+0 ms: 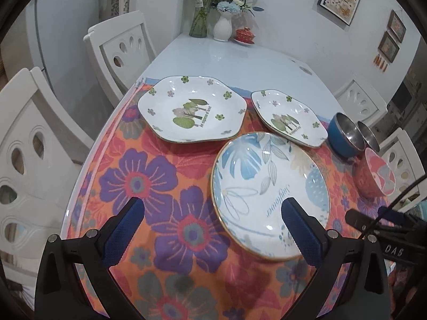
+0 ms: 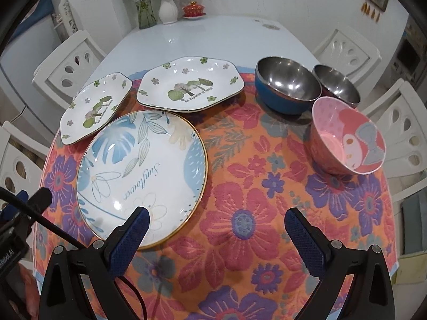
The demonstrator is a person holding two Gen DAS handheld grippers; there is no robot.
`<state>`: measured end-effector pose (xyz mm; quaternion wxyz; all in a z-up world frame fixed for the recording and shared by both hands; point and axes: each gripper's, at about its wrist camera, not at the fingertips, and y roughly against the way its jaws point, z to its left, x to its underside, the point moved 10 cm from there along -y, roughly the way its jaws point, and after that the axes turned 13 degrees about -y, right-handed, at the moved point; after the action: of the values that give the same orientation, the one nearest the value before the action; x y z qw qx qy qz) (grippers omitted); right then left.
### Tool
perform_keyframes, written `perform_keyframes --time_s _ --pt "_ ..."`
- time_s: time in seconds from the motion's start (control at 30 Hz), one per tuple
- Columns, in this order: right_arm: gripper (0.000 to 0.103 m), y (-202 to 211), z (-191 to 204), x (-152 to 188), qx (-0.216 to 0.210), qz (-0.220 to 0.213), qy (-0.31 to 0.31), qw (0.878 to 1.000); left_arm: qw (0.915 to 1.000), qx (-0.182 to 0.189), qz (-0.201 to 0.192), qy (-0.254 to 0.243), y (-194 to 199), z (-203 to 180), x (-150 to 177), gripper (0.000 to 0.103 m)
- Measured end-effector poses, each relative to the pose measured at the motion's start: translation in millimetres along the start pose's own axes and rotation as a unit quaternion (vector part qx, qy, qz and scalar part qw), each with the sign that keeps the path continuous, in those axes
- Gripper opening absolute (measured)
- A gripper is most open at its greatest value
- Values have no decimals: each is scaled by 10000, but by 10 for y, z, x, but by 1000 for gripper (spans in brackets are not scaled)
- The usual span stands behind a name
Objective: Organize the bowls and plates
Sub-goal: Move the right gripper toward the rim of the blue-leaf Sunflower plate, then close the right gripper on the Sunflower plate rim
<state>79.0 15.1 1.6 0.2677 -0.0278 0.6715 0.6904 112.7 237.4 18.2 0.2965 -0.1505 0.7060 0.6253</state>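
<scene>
A round blue-leaf plate (image 1: 267, 186) (image 2: 141, 170) lies on the flowered cloth. Behind it sit two white hexagonal tree plates, one (image 1: 190, 108) (image 2: 93, 108) on the left and one (image 1: 289, 117) (image 2: 190, 84) further right. A blue steel bowl (image 1: 347, 136) (image 2: 287, 84), a smaller steel bowl (image 1: 369, 134) (image 2: 337, 85) and a pink bowl (image 1: 379, 177) (image 2: 347, 136) stand at the right. My left gripper (image 1: 213, 210) hangs open above the cloth, its right finger over the round plate's near rim. My right gripper (image 2: 217, 220) hangs open too, its left finger over that plate's near edge.
Two flower vases (image 1: 210, 13) (image 2: 157, 2) and a red lidded cup (image 1: 244, 36) (image 2: 193, 9) stand at the table's far end (image 1: 226, 58). White chairs (image 1: 120, 48) (image 2: 400, 122) ring the table. The right gripper's body and cable show at the left view's right edge (image 1: 387, 221).
</scene>
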Motion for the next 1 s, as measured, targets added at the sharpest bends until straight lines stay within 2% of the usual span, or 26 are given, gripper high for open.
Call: perform_keyframes --time_s 0.27,0.47,0.57,0.8,1.0 --pt "101 -8 87 -81 -84 -9 -48 10000 10000 48 56 12 -57 -54 1 102" --pt "101 -28 128 -81 94 -125 277 9995 9999 2 85 -83 -59 -95 46 102" --pt "101 -35 106 -81 21 -113 237 9997 9999 -14 127 -30 -86 -74 76 102" --pt "101 -233 114 -115 20 -9 330 9995 9998 -41 201 -58 -260 -18 58 102" --pt "100 -533 142 -203 -93 165 336 9993 9982 317 501 -38 -622 -33 66 101"
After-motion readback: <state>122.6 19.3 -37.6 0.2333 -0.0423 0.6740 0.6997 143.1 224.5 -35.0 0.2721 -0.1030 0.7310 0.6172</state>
